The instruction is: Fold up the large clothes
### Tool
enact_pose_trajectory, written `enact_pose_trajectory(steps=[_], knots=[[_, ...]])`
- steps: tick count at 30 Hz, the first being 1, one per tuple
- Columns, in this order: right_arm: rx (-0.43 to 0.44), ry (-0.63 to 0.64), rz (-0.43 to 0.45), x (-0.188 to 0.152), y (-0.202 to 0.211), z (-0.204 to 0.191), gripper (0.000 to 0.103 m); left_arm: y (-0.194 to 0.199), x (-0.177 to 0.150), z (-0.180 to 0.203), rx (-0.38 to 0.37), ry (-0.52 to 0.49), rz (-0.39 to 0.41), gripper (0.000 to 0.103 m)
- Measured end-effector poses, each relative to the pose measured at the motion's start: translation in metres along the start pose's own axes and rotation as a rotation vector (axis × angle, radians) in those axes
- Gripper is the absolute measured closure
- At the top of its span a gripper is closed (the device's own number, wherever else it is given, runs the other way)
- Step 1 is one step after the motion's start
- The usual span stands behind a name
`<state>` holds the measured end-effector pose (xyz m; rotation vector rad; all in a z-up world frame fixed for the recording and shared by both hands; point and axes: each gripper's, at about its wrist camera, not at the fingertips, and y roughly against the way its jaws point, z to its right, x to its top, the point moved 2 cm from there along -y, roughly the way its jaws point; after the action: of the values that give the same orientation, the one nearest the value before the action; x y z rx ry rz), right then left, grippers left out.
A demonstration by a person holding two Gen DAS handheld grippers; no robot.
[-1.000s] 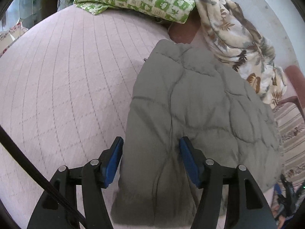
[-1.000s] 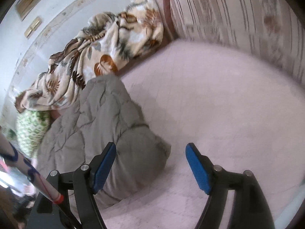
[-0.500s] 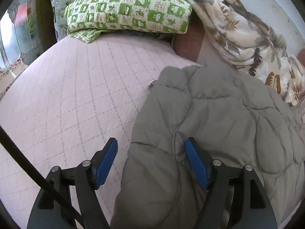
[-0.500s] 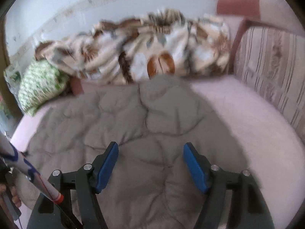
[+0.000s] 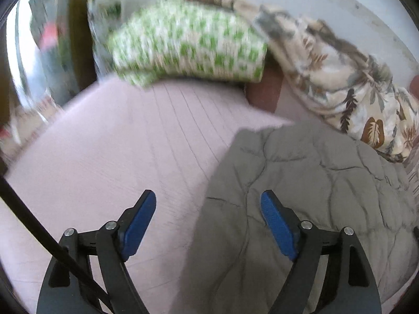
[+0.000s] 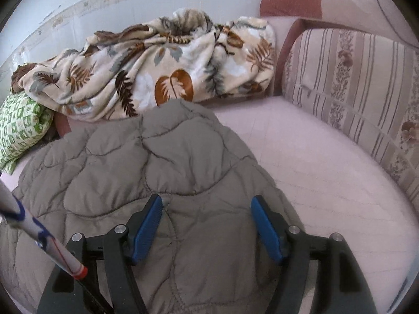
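A grey quilted jacket (image 6: 162, 172) lies folded on the pink quilted sofa seat (image 6: 327, 172). It also shows in the left wrist view (image 5: 301, 196) at the right. My left gripper (image 5: 208, 210) is open and empty above the jacket's left edge; its right finger is over the jacket, its left finger over the pink seat (image 5: 117, 144). My right gripper (image 6: 207, 216) is open and empty above the jacket's near right part. Whether the fingers touch the cloth I cannot tell.
A leaf-print blanket (image 6: 157, 68) is heaped along the back wall, also in the left wrist view (image 5: 353, 83). A green checked pillow (image 5: 188, 49) lies at the far left end. A striped backrest cushion (image 6: 361, 99) bounds the right.
My left gripper has drawn back and shifted left, off the jacket's middle to its left edge. My right gripper has swung from the bare seat to over the jacket. Both stayed open.
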<state>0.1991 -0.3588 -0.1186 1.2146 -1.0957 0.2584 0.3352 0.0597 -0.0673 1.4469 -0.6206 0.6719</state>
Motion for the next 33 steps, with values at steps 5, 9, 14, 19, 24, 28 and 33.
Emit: enact_pose_trajectory(steps=[5,9,14,19,24,28,33], knots=[[-0.016,-0.008,0.006,-0.003,0.005,0.009,0.029,0.056,-0.005,-0.007,0.049,-0.018,0.144,0.015],[-0.023,0.014,0.027,-0.008,0.018,0.008,0.029,0.087,-0.010,-0.022,0.067,0.037,0.179,0.014],[-0.018,0.090,0.054,-0.026,0.042,-0.009,0.028,0.112,-0.031,-0.041,0.153,0.081,0.149,0.014],[0.015,0.191,0.097,-0.037,0.067,-0.049,0.028,0.136,-0.052,-0.054,0.179,0.087,0.179,0.014],[0.116,0.231,0.083,-0.032,0.074,-0.104,0.028,0.147,-0.056,-0.055,0.110,0.045,0.233,0.014],[0.139,0.244,-0.041,-0.039,0.043,-0.140,0.026,0.143,-0.057,-0.063,0.070,0.054,0.213,0.014],[0.071,0.286,-0.096,-0.053,0.017,-0.151,0.020,0.138,-0.055,-0.074,0.043,0.058,0.191,0.014]])
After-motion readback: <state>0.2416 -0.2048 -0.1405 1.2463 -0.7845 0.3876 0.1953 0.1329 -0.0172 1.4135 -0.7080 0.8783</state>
